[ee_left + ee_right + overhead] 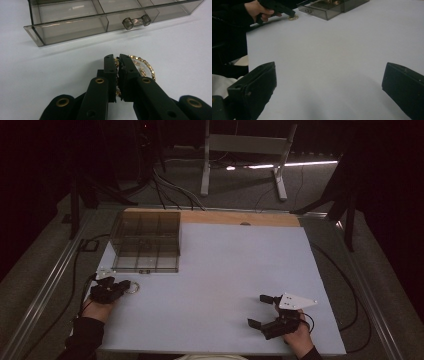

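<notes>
Near the left edge of the pale grey-white worktop (220, 285), just in front of a smoky transparent plastic organiser box (146, 240) with inner compartments, lies a gold-coloured ring-shaped bracelet set with small stones (143, 67). The left gripper (118, 58) has its two black jaws drawn nearly together on the near rim of this bracelet: a stretch of the beaded band sits pinched between the pads, while the rest of the hoop fans out flat on the worktop to the right of the jaws. In the high view the left gripper (125, 285) points toward the middle of the worktop, with the bracelet (133, 288) at its tips. The box's front wall, with a clear bar-shaped handle (136, 21), stands a little beyond the bracelet and apart from it. The right gripper (261, 310) rests near the worktop's front right corner, well apart from the bracelet, its jaws spread wide with only bare worktop between them.
</notes>
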`<action>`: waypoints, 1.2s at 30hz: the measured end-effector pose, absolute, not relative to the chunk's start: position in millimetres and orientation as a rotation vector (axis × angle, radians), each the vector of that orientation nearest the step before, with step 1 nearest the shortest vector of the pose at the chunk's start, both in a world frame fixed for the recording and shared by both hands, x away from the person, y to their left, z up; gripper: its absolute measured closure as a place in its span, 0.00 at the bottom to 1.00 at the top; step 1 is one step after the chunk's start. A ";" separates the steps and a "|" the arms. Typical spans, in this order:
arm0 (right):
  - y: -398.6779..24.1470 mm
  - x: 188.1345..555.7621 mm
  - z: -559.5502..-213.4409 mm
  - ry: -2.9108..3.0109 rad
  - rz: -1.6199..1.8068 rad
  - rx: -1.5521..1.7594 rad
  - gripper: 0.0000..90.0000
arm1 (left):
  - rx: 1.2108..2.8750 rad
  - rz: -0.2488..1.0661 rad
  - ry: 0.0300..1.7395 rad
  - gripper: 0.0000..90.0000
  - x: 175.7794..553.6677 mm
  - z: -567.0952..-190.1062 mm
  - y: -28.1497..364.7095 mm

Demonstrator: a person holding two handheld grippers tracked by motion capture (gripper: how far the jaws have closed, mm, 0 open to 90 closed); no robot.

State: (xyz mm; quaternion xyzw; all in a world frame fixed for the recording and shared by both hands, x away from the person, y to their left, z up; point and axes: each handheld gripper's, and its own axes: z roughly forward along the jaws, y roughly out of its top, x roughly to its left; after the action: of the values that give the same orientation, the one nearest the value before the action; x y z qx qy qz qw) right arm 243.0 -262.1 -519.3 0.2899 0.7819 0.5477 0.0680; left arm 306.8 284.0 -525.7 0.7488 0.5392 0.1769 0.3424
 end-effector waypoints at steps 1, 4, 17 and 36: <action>-262.1 242.7 -518.9 2.353 1.649 0.870 0.00 | 1.945 0.460 1.398 0.96 306.4 -524.5 283.8; -262.2 243.1 -519.2 2.353 1.649 0.872 0.00 | 1.938 0.467 1.387 0.97 305.1 -520.6 282.8; -261.5 242.8 -519.1 2.353 1.659 0.875 0.00 | 1.911 0.496 1.340 0.97 302.9 -504.2 278.9; -261.9 242.6 -518.9 2.351 1.665 0.877 0.00 | 1.857 0.531 1.322 0.97 310.4 -485.0 284.8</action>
State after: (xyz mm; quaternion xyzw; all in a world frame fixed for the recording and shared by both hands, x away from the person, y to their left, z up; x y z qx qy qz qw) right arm 242.6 -261.9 -518.9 0.2906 0.7790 0.5518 0.0653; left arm 310.4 284.8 -485.0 0.7305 0.5202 0.2088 0.3900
